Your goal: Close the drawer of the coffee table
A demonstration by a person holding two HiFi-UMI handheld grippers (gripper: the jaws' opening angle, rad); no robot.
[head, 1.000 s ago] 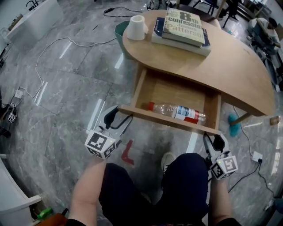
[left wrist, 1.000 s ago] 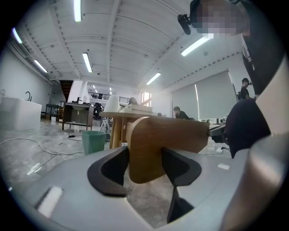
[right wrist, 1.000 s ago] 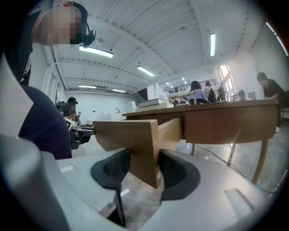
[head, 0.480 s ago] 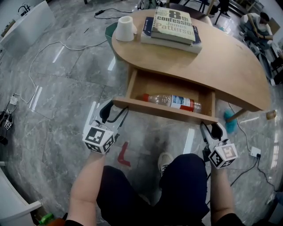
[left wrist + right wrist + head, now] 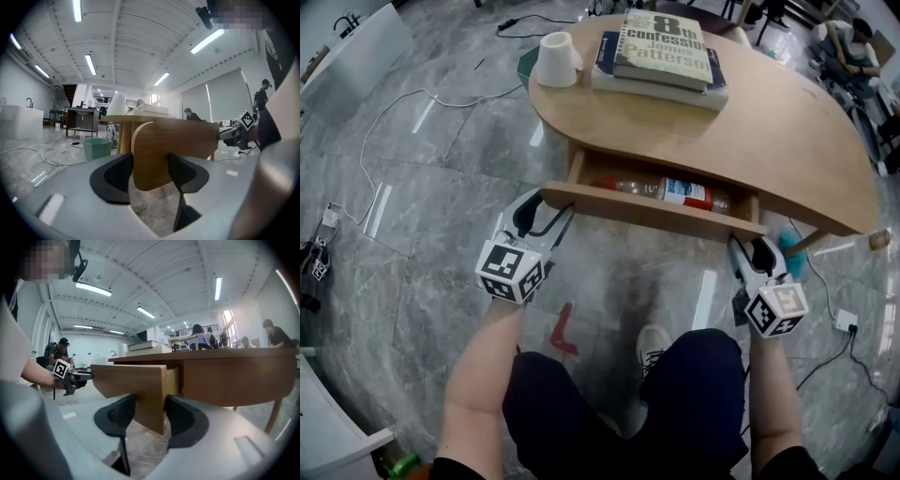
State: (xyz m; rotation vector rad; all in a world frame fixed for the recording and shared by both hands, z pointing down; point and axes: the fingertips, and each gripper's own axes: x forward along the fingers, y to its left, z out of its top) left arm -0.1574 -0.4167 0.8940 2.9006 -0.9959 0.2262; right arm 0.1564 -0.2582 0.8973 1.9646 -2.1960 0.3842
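- both ends of the drawer [image 5: 652, 212] look covered in the head view. where does it sit?
- just ahead of the jaws. the left gripper [image 5: 546, 208] has the left end of its front and the right gripper [image 5: 748, 251] the right end. it's only partly out from under the coffee table [image 5: 787, 141], and a bottle [image 5: 670, 190] lies inside, beyond the front.
- and the left gripper view?
- the rounded end of the front stands between the jaws, with both black pads [image 5: 115, 176] against the wood. the jaws are wide, but they're pinching the drawer, not hanging free.
- right gripper view?
- much the same. the front's corner is between the jaws with a pad on either face. the table's apron [image 5: 234, 376] lies past it to the right, with a gap yet to close.
- so how to finish well?
- my judgement: push both ends evenly, level and straight ahead, so it doesn't skew and jam. go slowly, or the bottle may roll and knock about. let go before the front meets the apron, since the jaw behind it could get trapped. the last bit could then be done with a push on the face.
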